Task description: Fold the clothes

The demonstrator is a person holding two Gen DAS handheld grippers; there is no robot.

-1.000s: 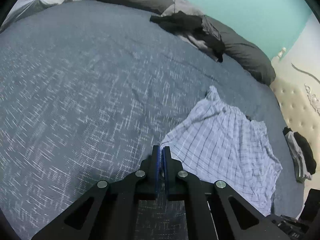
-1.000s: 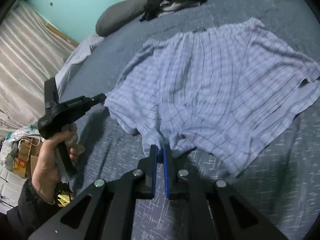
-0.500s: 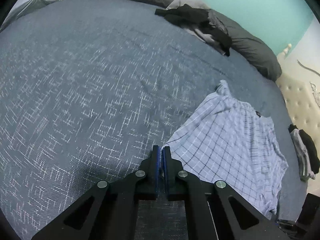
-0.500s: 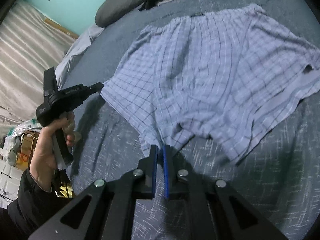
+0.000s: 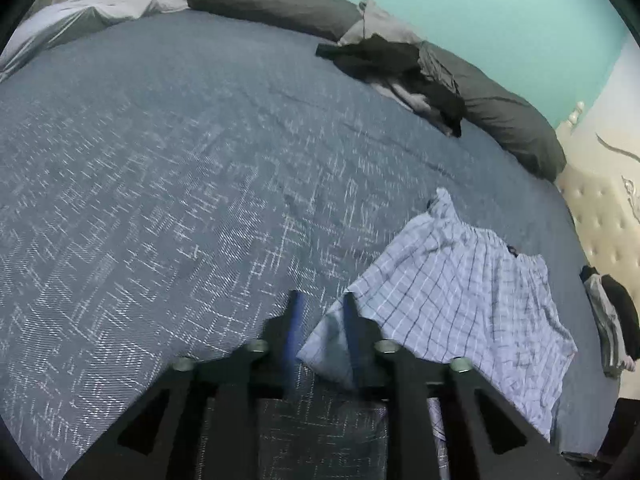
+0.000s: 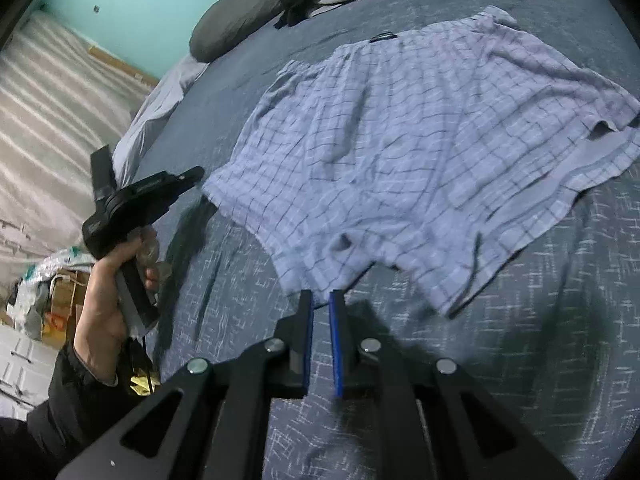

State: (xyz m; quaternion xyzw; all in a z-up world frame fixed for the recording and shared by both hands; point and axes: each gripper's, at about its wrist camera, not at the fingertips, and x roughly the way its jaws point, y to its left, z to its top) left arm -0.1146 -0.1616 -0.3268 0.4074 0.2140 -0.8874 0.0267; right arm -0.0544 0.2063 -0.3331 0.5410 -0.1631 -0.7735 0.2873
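Near the bed's (image 5: 168, 184) front edge, the left gripper (image 5: 320, 300) is opening off the checked shorts' (image 6: 400, 152) corner while the right gripper (image 6: 319, 298) is parting slightly, empty, risking a rumpled hem.

Wide bare bedspread (image 5: 168, 184) lies open left of the plaid boxer shorts (image 5: 460, 292); pillows (image 5: 276, 4) and heaped dark clothes (image 5: 400, 68) block the far edge.

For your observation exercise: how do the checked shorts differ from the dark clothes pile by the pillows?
The shorts are pale and checked; the pile is black and grey. The shorts lie spread flat mid-bed; the pile is heaped against the pillows. Both rest on the blue bedspread, unfolded.
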